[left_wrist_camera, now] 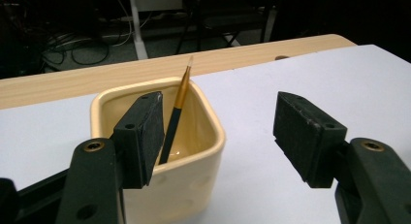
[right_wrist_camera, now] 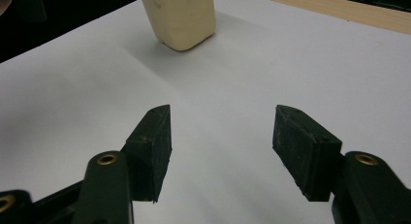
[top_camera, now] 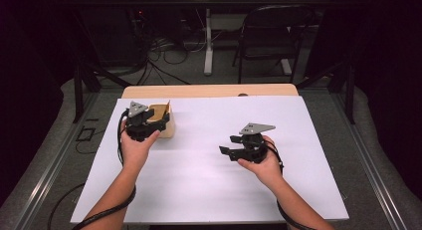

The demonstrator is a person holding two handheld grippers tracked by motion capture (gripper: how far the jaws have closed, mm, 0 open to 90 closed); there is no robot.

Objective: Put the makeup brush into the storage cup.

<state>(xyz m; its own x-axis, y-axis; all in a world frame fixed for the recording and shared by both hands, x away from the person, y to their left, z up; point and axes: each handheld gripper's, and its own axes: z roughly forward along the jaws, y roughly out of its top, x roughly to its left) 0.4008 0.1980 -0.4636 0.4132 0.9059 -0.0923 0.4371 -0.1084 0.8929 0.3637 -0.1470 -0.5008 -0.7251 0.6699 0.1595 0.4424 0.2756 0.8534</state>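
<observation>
The left gripper (left_wrist_camera: 218, 136) is held with its fingers spread; the cream cup (left_wrist_camera: 160, 151) stands partly between them, overlapped by one finger, a brush (left_wrist_camera: 177, 112) leaning inside it. The right gripper (right_wrist_camera: 220, 151) fingers are spread too, over bare worktop (right_wrist_camera: 291, 64), the cup well beyond them.

We hold our left gripper (top_camera: 141, 124) forward at the far left with its jaws spread wide; our right gripper (top_camera: 238, 151) sits mid-table, turned leftward, jaws likewise apart, both forearms reaching in from below
</observation>
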